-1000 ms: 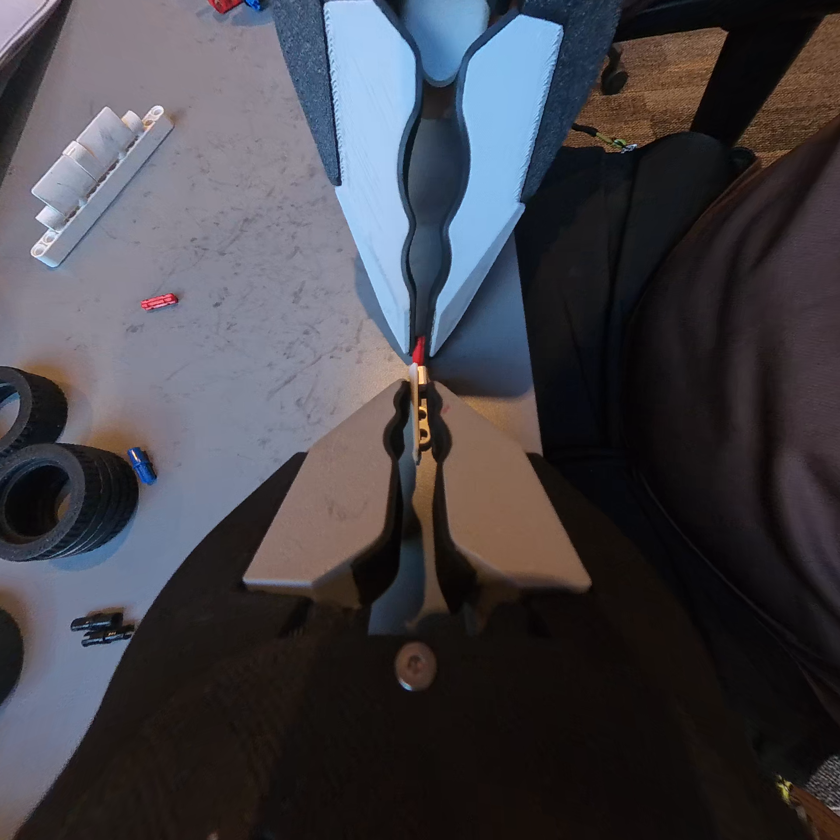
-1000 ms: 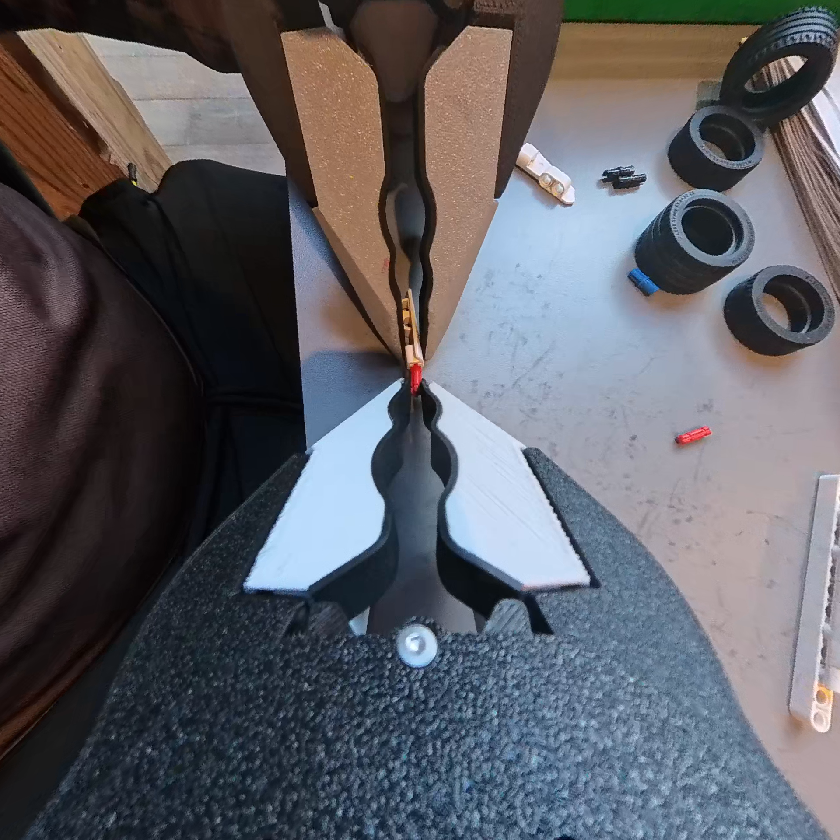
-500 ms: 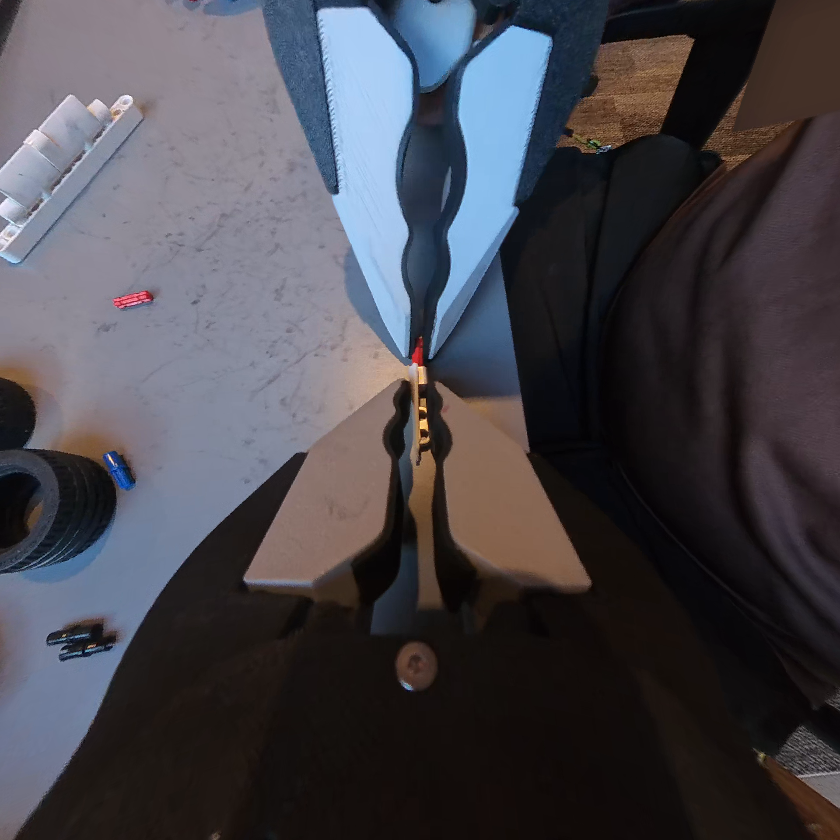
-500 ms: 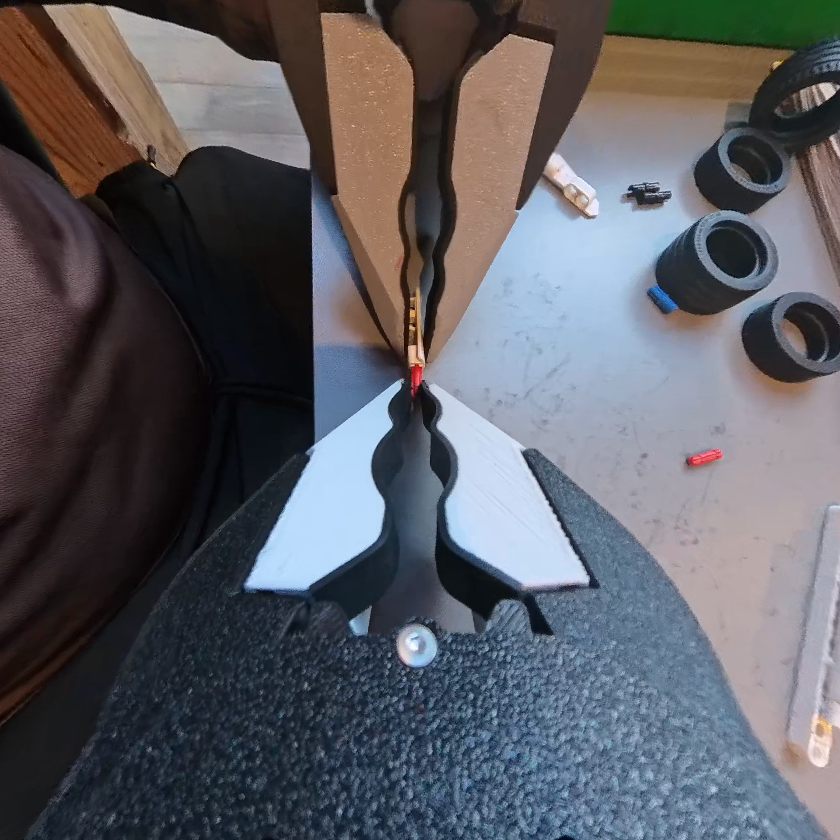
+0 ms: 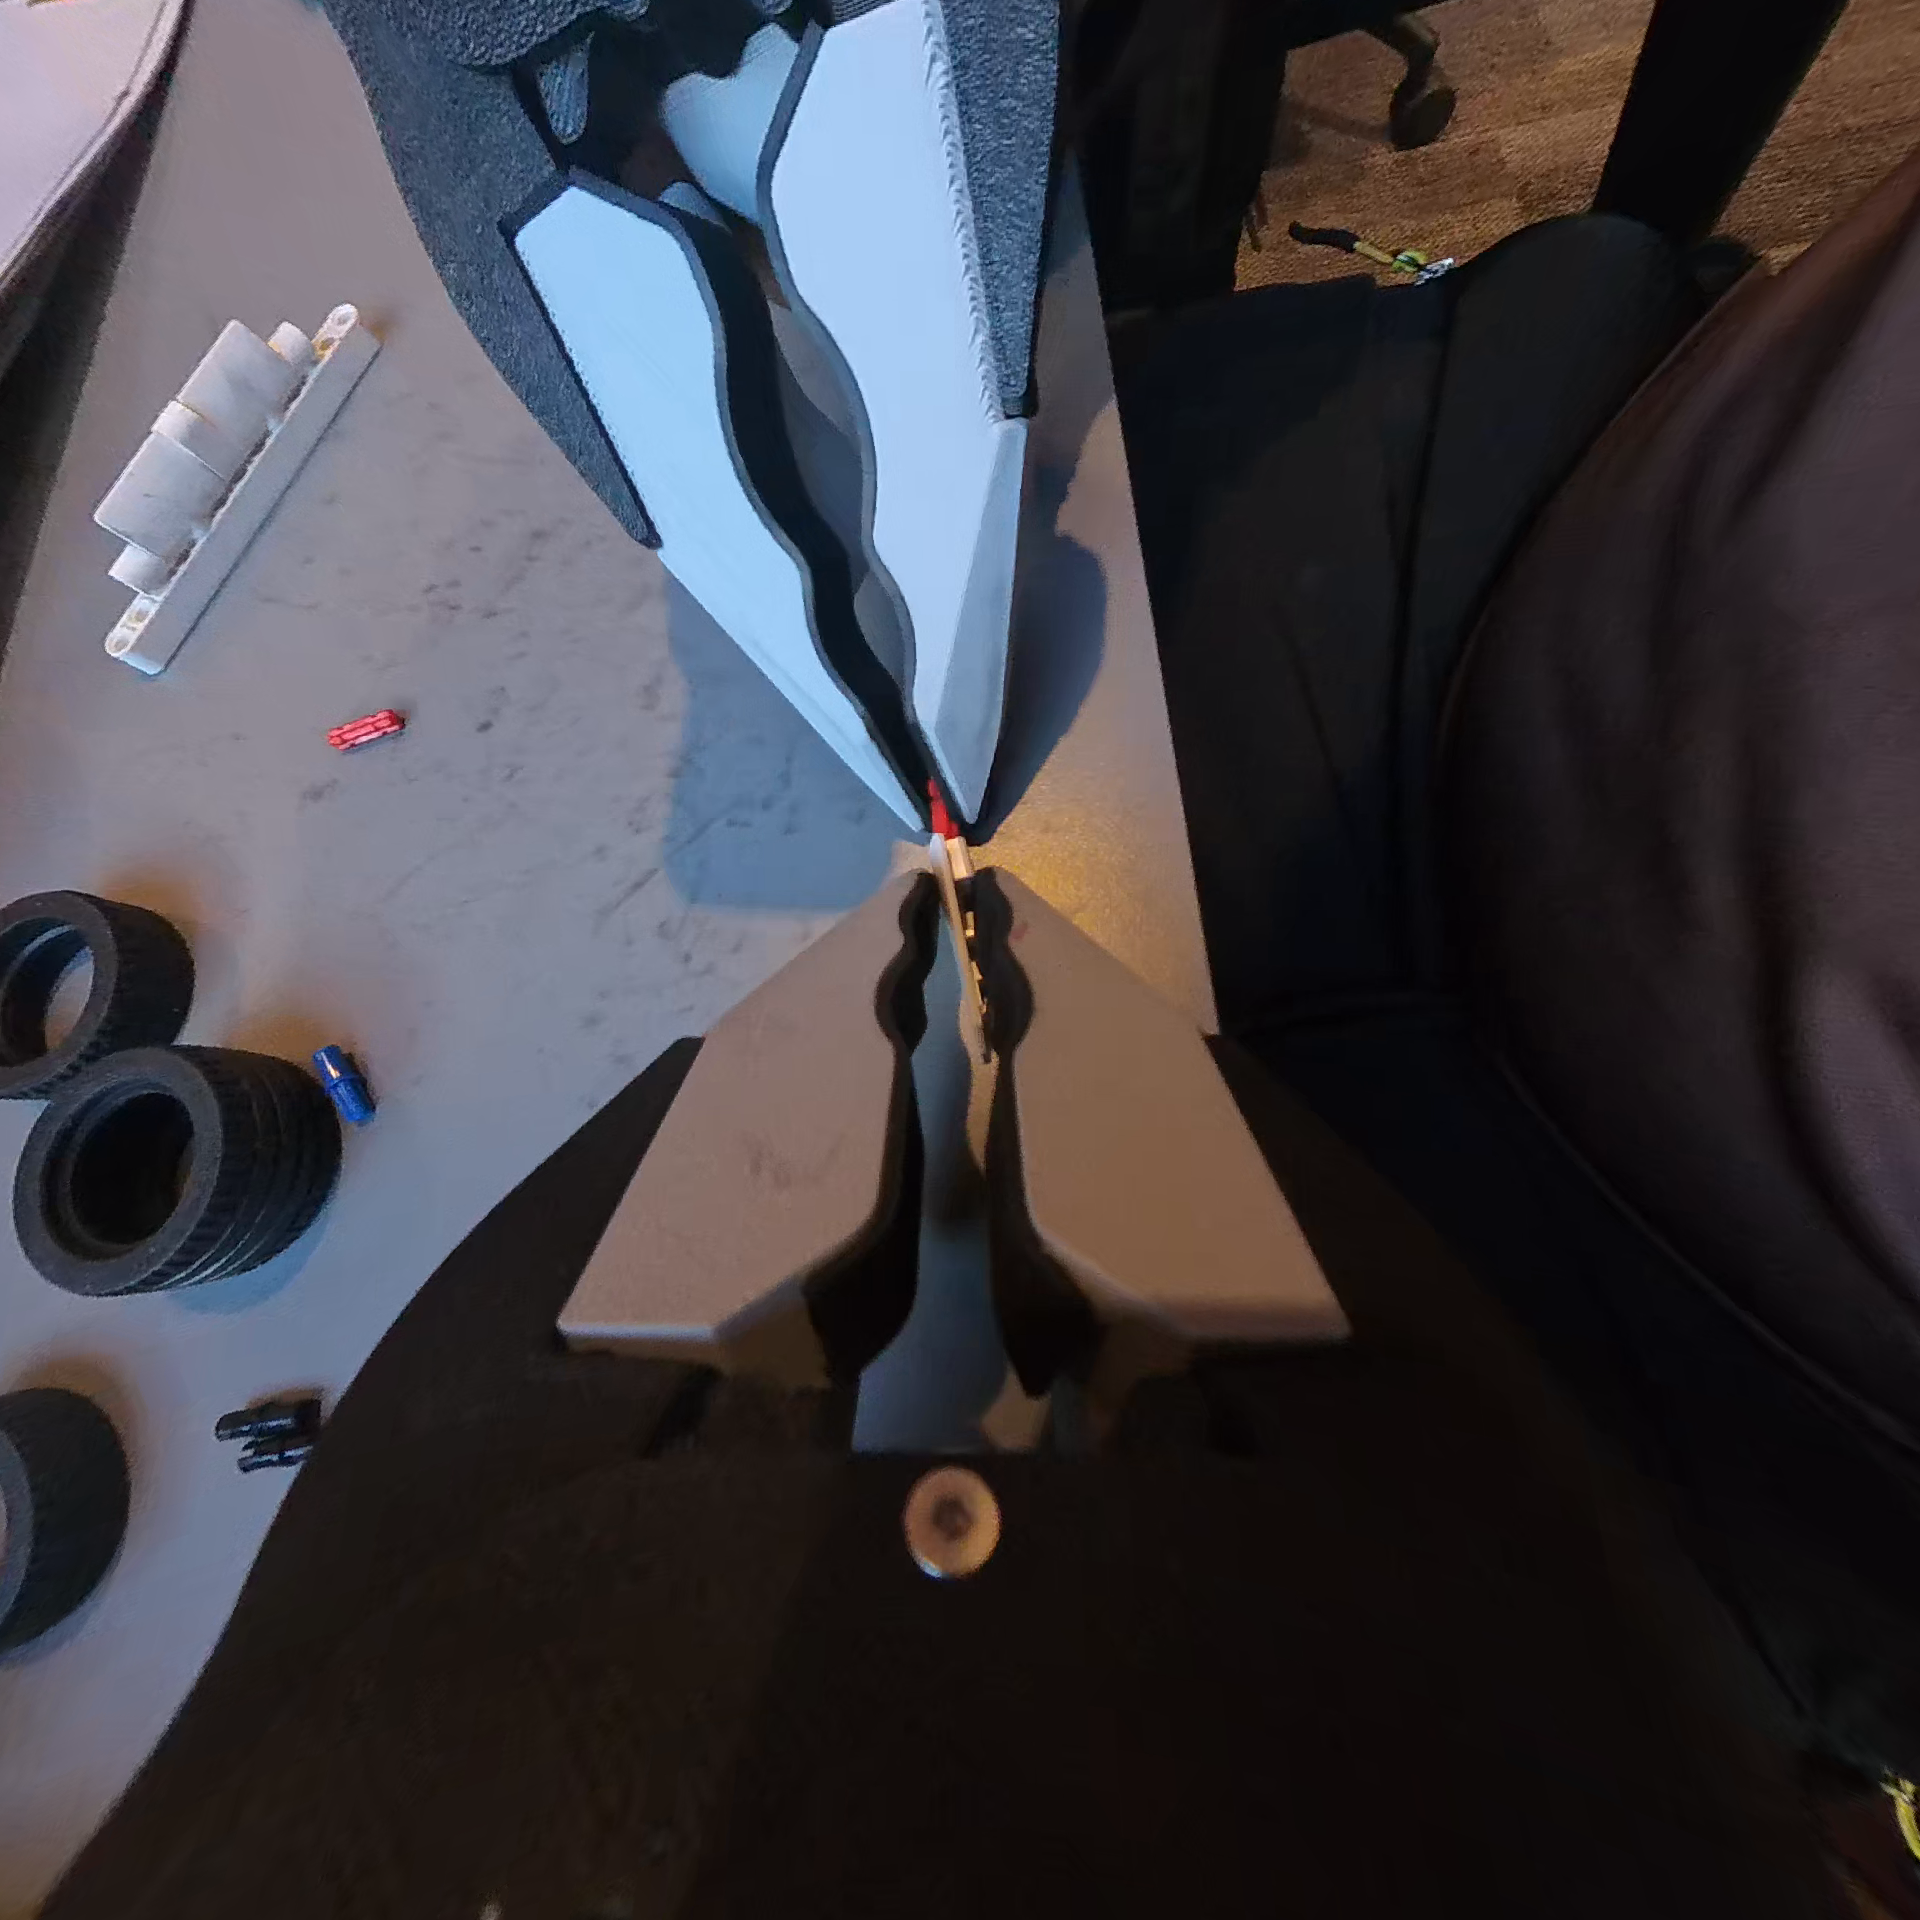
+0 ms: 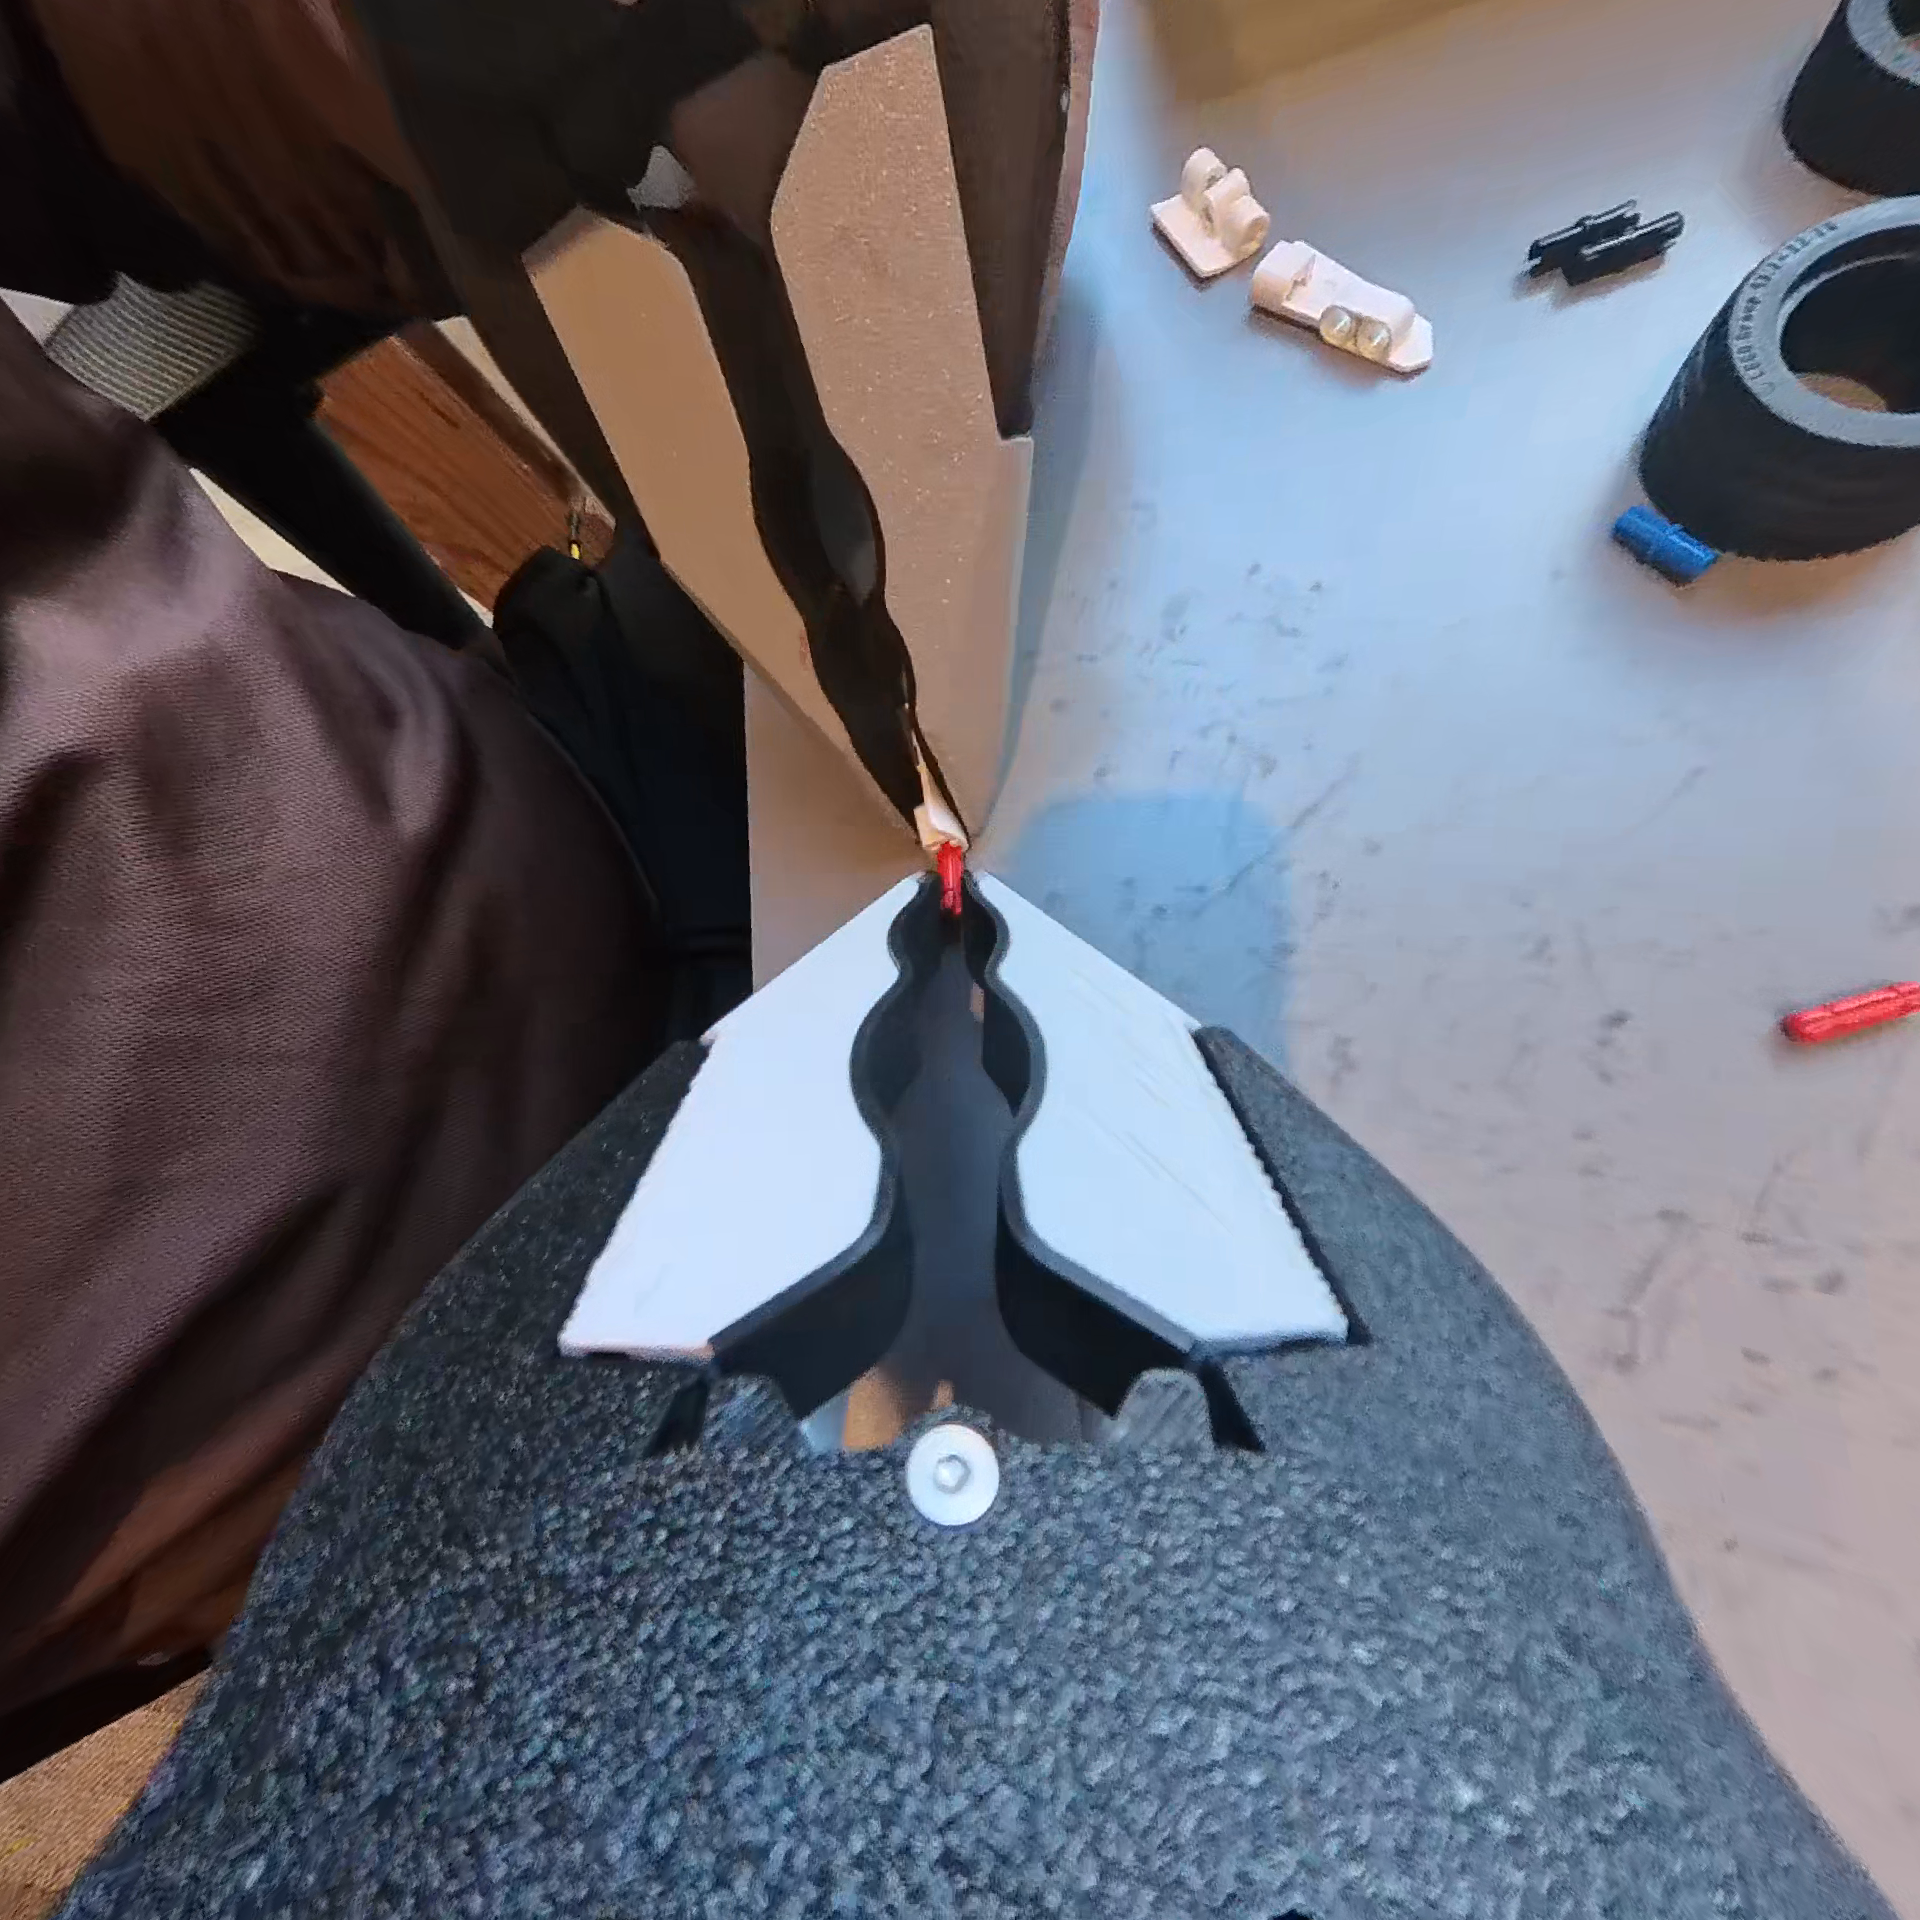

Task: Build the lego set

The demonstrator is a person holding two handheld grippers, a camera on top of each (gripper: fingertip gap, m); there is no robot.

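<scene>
Since a second ago the right gripper (image 5: 940, 816) has tilted, now coming in at a slant from upper left instead of straight on, tip contact unchanged. Red pin (image 6: 949, 878) is clamped between the right gripper's (image 6: 948, 888) white fingertips, poking out past the jaws. Its end meets the small white beam (image 5: 961, 914), which sits pinched edge-on in the left gripper (image 5: 951, 883), jaws together on it, the beam running back into the slot between the grey fingers (image 5: 790, 1122). From the right wrist view the left gripper (image 6: 940, 821) comes down from above, white beam (image 6: 932, 816) end touching the pin head. Both sets of jaws meet tip to tip above the near edge of the grey table (image 5: 499, 831). Left of the jaws in the left wrist view: a loose red pin (image 5: 365, 729), a long white beam assembly (image 5: 223, 488) further up, black tyres (image 5: 171, 1169), a blue pin (image 5: 344, 1084) touching one tyre, black pins (image 5: 268, 1433) lower down. Right of the jaws: dark clothing of a person (image 5: 1662, 831). In the right wrist view, right of the jaws: two small white parts (image 6: 1299, 275), black pins (image 6: 1603, 241), tyre (image 6: 1808, 395) with blue pin (image 6: 1662, 542) beside it, loose red pin (image 6: 1849, 1013).
</scene>
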